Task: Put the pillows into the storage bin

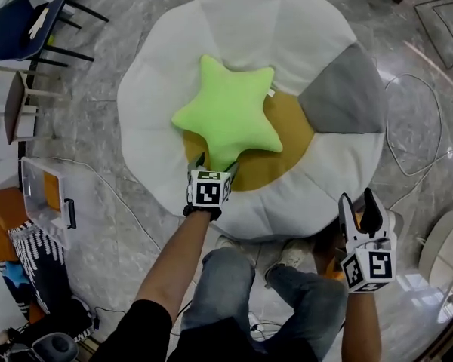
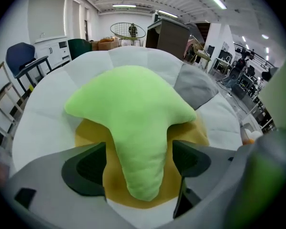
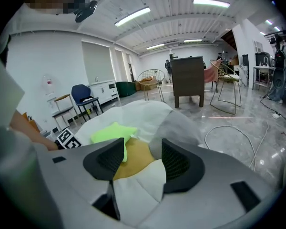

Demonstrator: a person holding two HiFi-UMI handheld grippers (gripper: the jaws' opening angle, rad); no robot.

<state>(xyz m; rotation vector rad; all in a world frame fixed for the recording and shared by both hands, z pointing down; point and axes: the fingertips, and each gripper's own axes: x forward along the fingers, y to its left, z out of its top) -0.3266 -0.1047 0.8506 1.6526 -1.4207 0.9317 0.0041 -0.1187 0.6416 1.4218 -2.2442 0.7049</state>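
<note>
Grey marble floor point(image 1: 98, 74) runs under everything, and closest in, the right gripper point(image 1: 359, 202) point(image 3: 142, 159) hangs by the near edge of a big round cushion point(image 1: 211, 21), its jaws moderately apart with nothing between them. Further out and to its left, the left gripper point(image 1: 214, 164) point(image 2: 139, 161) points steeply down at the cushion's mustard centre patch point(image 1: 291, 145). Its jaws stand wide, one on each side of the nearest arm of the green star pillow point(image 1: 226, 115) point(image 2: 128, 104) point(image 3: 112, 132), and the pads are not pressing on it. Beyond that gripper's tips, the rest of the star lies flat on the cushion, with a grey segment point(image 1: 343, 93) off to their right. Well to the left of the left gripper, a clear plastic bin point(image 1: 41, 191) sits on the floor, and far beyond it stands a blue chair point(image 1: 15, 25).
</note>
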